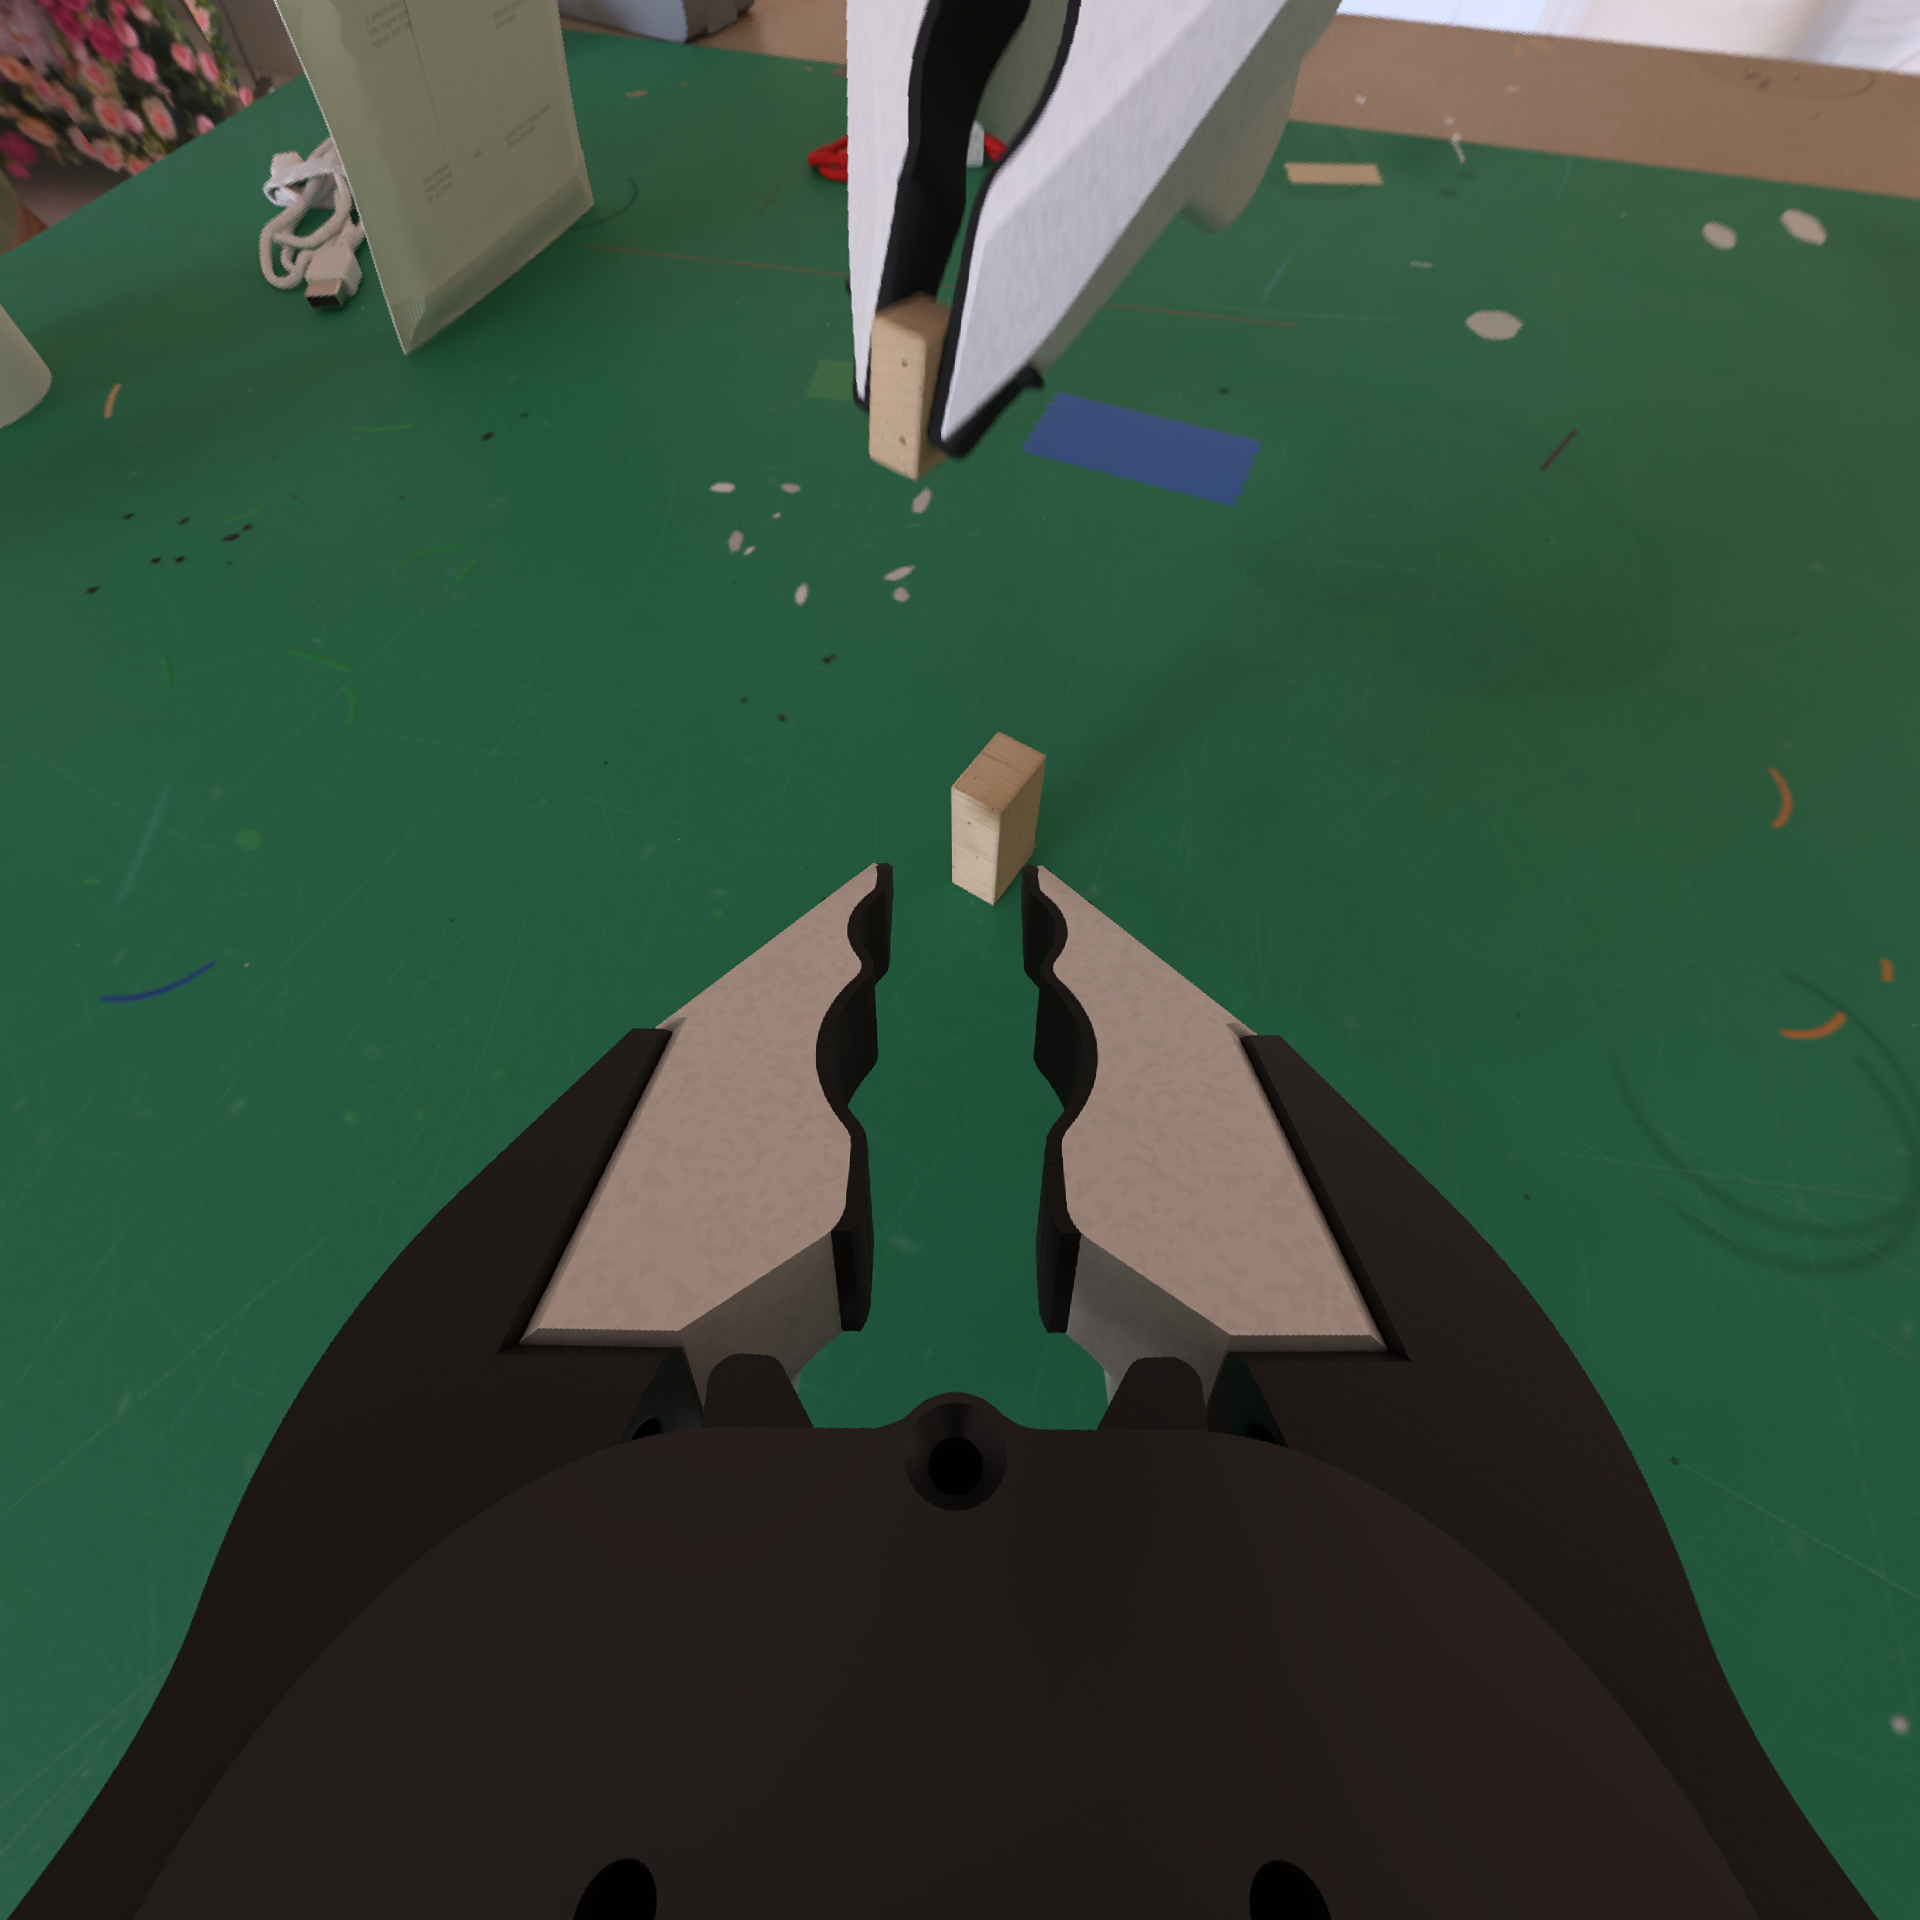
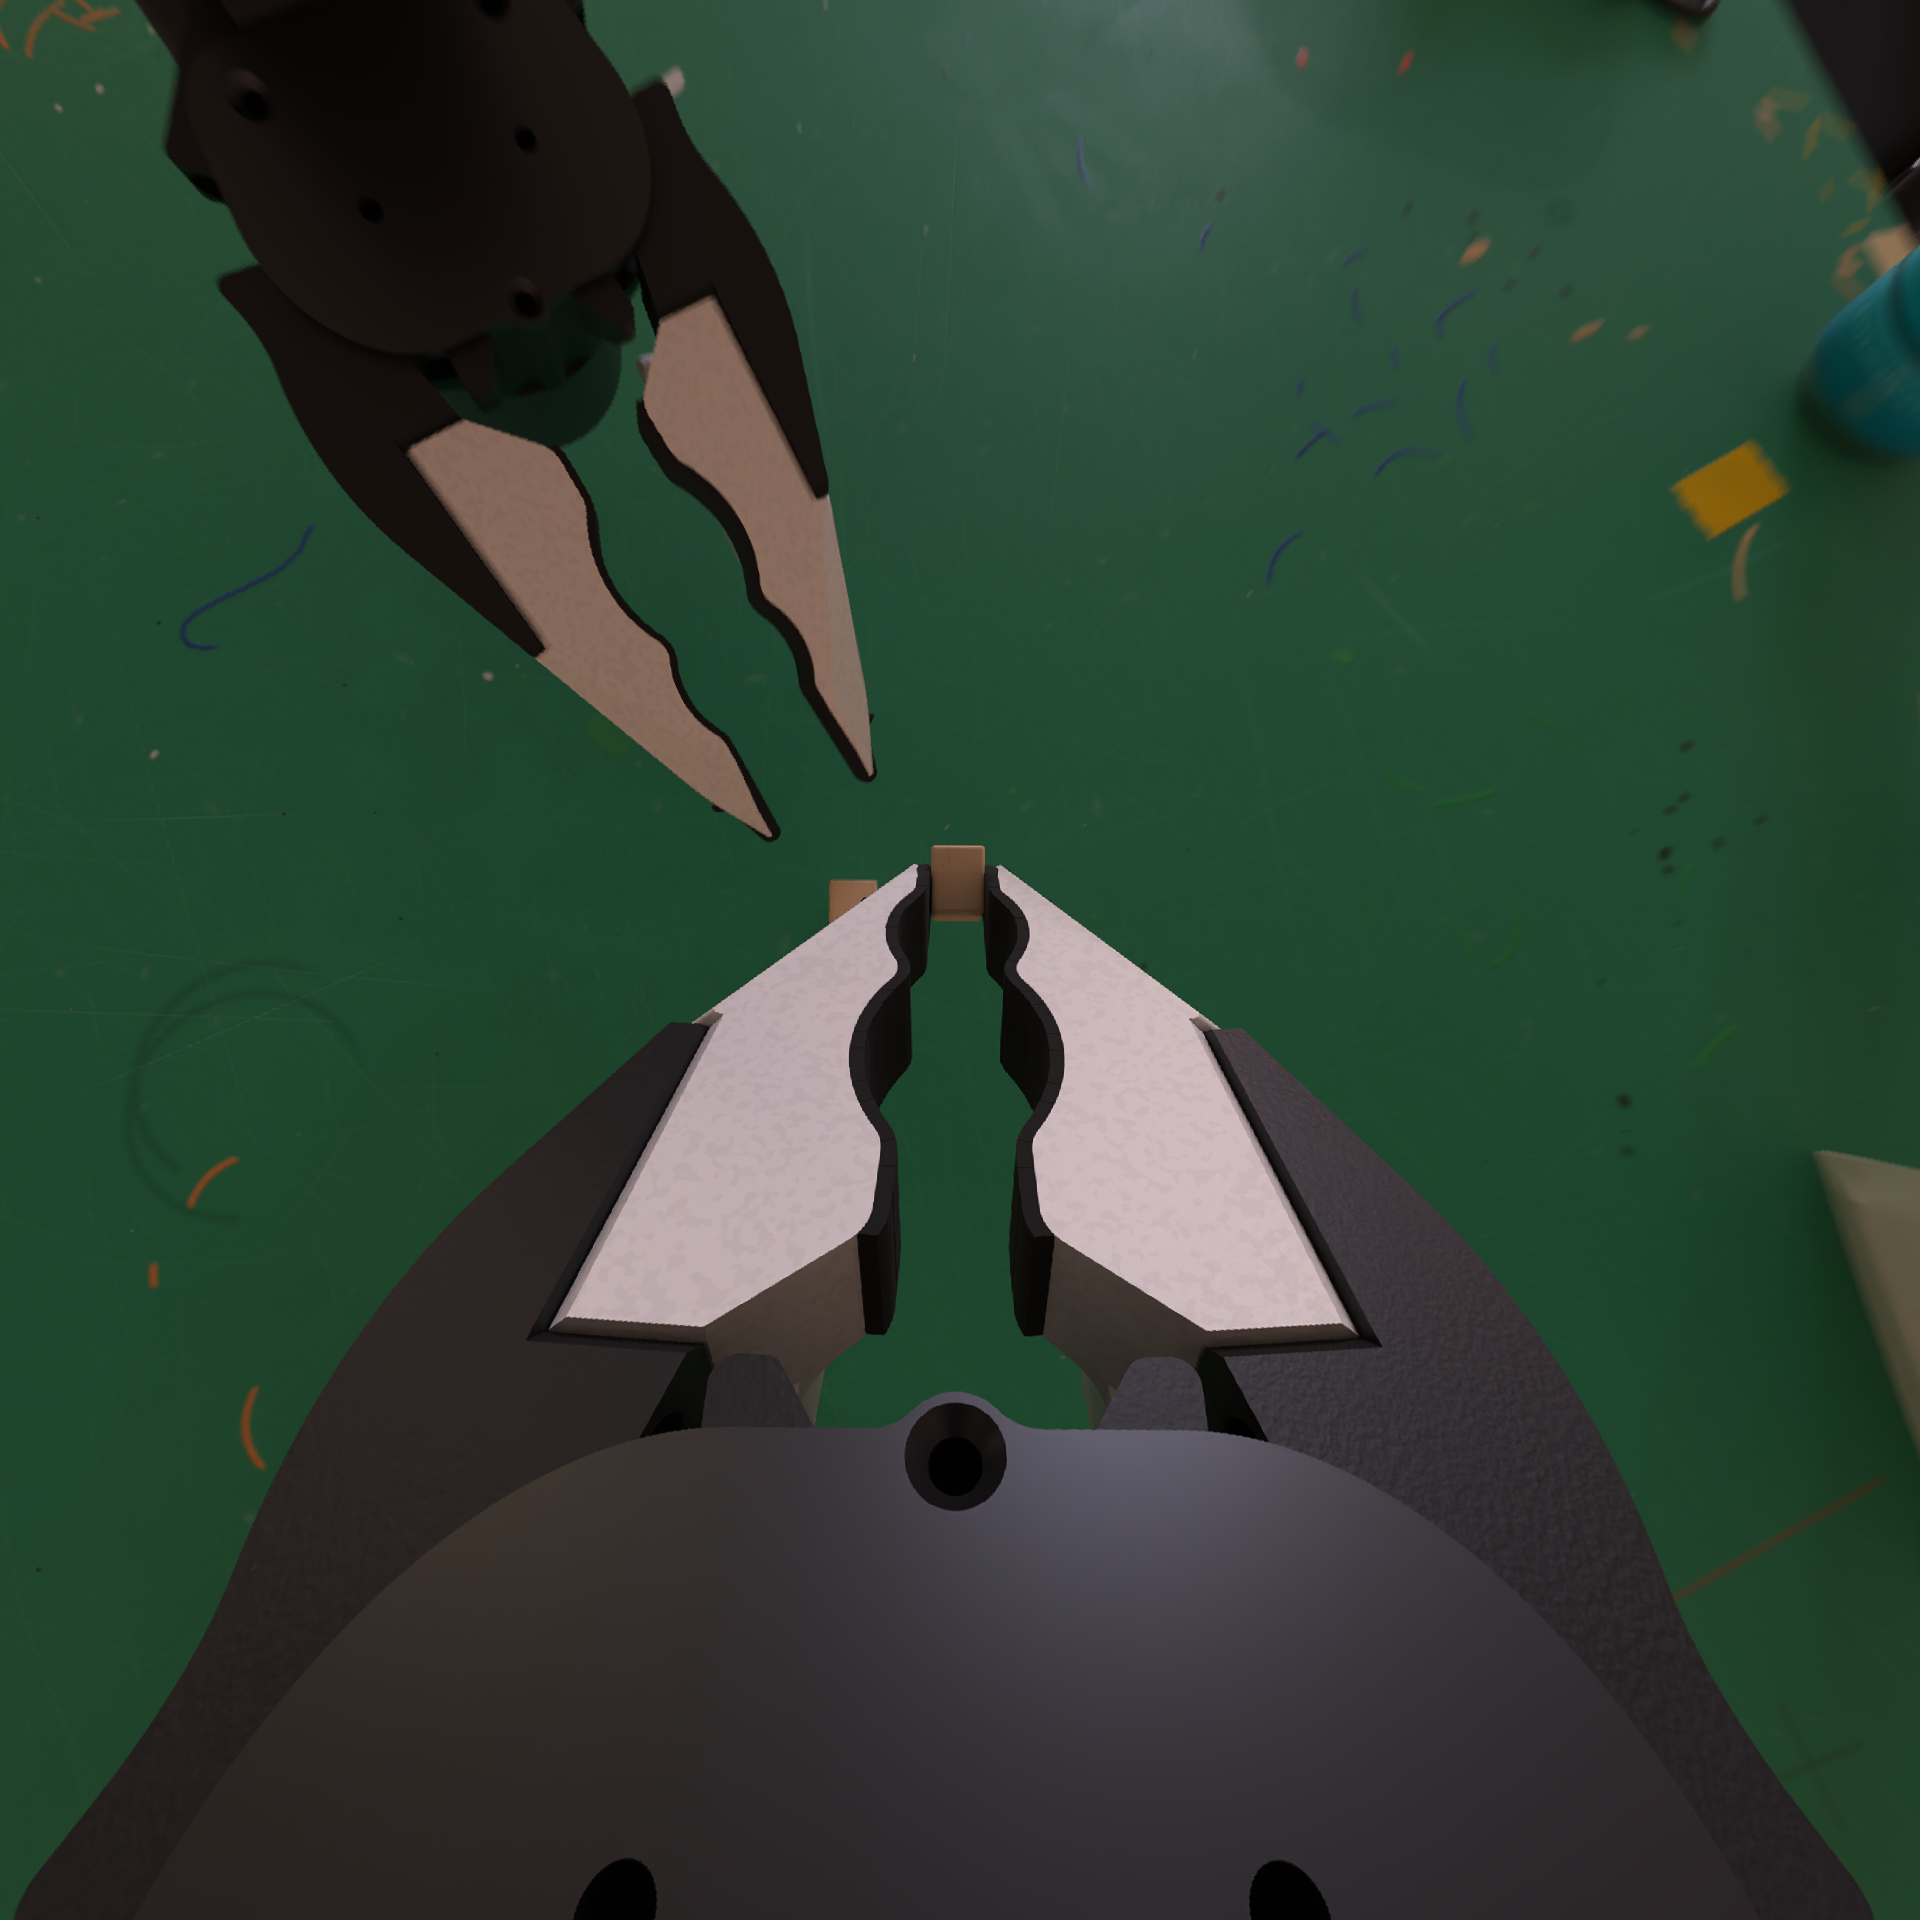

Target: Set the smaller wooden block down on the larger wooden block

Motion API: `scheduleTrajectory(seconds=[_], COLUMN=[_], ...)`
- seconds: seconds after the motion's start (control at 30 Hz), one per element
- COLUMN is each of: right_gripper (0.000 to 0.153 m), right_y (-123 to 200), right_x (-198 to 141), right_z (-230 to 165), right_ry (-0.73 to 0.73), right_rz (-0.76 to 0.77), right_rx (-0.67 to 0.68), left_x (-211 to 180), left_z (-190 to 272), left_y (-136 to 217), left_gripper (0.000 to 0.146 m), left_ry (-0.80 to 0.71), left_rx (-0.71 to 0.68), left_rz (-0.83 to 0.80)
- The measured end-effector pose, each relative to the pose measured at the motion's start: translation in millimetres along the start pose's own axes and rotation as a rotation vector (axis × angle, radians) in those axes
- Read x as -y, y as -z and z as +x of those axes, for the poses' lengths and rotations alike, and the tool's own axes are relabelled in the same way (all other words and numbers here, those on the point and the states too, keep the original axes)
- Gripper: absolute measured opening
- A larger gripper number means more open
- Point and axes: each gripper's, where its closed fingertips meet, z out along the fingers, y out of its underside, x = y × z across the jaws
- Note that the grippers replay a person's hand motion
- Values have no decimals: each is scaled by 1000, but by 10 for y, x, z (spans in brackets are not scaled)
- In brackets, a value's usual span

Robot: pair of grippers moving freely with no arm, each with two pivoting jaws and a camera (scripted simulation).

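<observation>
My right gripper [image 2: 957,875] is shut on a light wooden block [image 2: 957,883] at its fingertips and points down at the green mat [image 2: 1247,727]. In the left wrist view this gripper [image 1: 909,426] holds the block [image 1: 904,390] upright, above the mat. A second wooden block [image 1: 997,821] stands upright on the mat just beyond my left gripper [image 1: 956,873], which is open and empty. In the right wrist view that block [image 2: 852,896] is partly hidden behind my finger, and the left gripper [image 2: 819,802] is open just beyond it. I cannot tell which block is smaller.
A pale paper bag [image 1: 457,177] and a white coiled cable [image 1: 307,229] stand at the far left. A blue patch [image 1: 1143,447] lies on the mat [image 1: 416,831]. A teal object [image 2: 1870,364] and a yellow patch [image 2: 1730,488] are at the right.
</observation>
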Motion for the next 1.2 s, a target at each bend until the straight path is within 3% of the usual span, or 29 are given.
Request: scheduleTrajectory(seconds=[0.43, 0.87, 1.2], right_gripper=[9, 9, 18], right_y=[-395, -439, -441], right_x=[-298, -301, -296], right_z=[-221, -306, -360], right_ry=[-112, -119, -138], right_rz=[-97, -132, -126], right_rx=[123, 193, 280], left_x=[-122, -166, -168], left_z=[51, 65, 59], left_y=[-141, -206, -212], left_gripper=[27, 25, 25], left_ry=[-50, -100, -98], left_rx=[3, 20, 22], left_rz=[-83, -131, -135])
